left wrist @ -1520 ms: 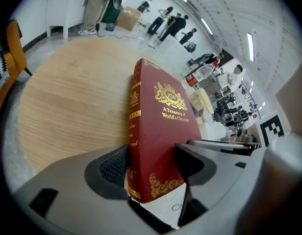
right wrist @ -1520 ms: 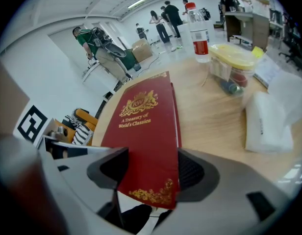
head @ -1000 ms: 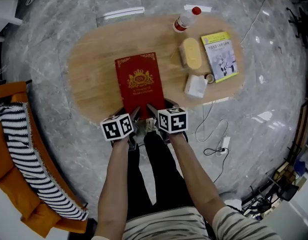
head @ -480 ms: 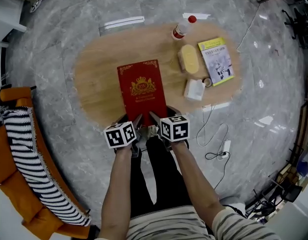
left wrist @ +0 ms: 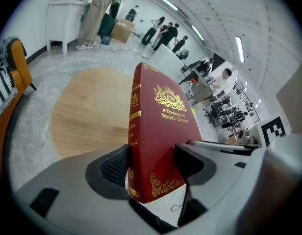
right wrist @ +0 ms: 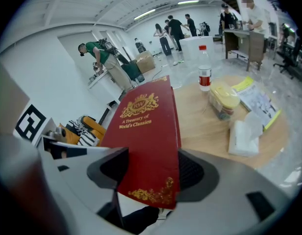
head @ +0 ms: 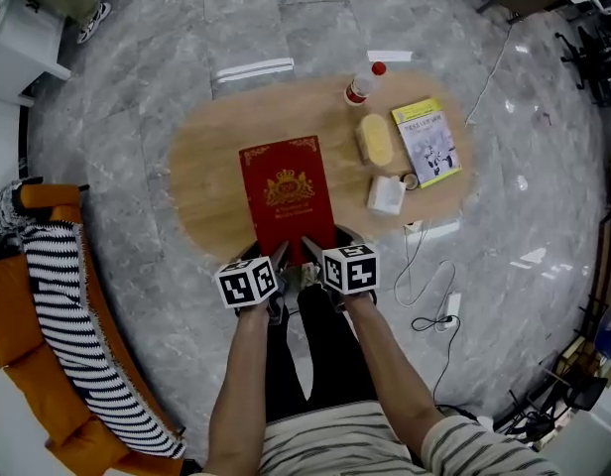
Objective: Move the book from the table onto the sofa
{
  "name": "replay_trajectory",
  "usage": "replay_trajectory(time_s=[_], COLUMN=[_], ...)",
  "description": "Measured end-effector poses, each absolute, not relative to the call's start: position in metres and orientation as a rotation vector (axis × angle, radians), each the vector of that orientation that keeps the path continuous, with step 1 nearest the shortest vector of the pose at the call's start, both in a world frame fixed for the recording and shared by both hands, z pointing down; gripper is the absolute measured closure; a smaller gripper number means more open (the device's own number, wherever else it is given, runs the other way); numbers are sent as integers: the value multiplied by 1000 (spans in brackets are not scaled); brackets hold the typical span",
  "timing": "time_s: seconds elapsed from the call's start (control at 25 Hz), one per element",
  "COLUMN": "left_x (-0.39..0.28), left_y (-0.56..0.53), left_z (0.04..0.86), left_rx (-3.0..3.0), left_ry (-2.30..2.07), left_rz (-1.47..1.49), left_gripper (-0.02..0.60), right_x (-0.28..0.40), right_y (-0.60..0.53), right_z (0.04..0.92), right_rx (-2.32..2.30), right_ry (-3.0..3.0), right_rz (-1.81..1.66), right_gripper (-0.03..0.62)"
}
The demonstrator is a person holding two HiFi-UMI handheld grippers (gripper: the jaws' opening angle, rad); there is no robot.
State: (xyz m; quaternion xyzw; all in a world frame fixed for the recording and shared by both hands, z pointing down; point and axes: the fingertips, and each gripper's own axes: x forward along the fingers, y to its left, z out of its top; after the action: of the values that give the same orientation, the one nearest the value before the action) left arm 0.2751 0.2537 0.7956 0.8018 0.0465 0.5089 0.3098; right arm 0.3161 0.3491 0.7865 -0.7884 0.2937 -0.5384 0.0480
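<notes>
A thick red book [head: 289, 198] with gold print hangs over the near part of the oval wooden table [head: 211, 157], lifted at its near end. My left gripper [head: 276, 259] is shut on its near left corner and my right gripper [head: 313, 251] on its near right corner. In the left gripper view the book [left wrist: 158, 126] stands spine up, and the left gripper [left wrist: 153, 163] clamps it between both pads. In the right gripper view the right gripper [right wrist: 148, 168] presses on the cover of the book [right wrist: 146, 126]. The orange sofa [head: 23, 365] with a striped blanket [head: 72, 335] is at the far left.
On the table's right half stand a bottle [head: 362, 82], a yellow-lidded container [head: 375, 139], a yellow-green booklet [head: 425, 142] and a white tissue pack [head: 387, 195]. A cable with a power strip [head: 446, 307] lies on the marble floor to the right. People stand far off.
Both grippers have risen together with the book in them, lifting it off the table. The things on the table's right half have stayed put.
</notes>
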Motion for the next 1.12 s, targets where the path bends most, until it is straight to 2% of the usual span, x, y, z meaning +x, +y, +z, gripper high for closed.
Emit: replay_trajectory(time_s=[1.12], left_x=[256], left_y=[237], left_z=[628], left_rx=[2200], left_ry=[98], left_rz=[1253], left_gripper=[288], right_x=[299], right_y=[329], right_z=[619], right_rx=[-2446], right_ry=[977], right_rz=[-1572], right_gripper=[292])
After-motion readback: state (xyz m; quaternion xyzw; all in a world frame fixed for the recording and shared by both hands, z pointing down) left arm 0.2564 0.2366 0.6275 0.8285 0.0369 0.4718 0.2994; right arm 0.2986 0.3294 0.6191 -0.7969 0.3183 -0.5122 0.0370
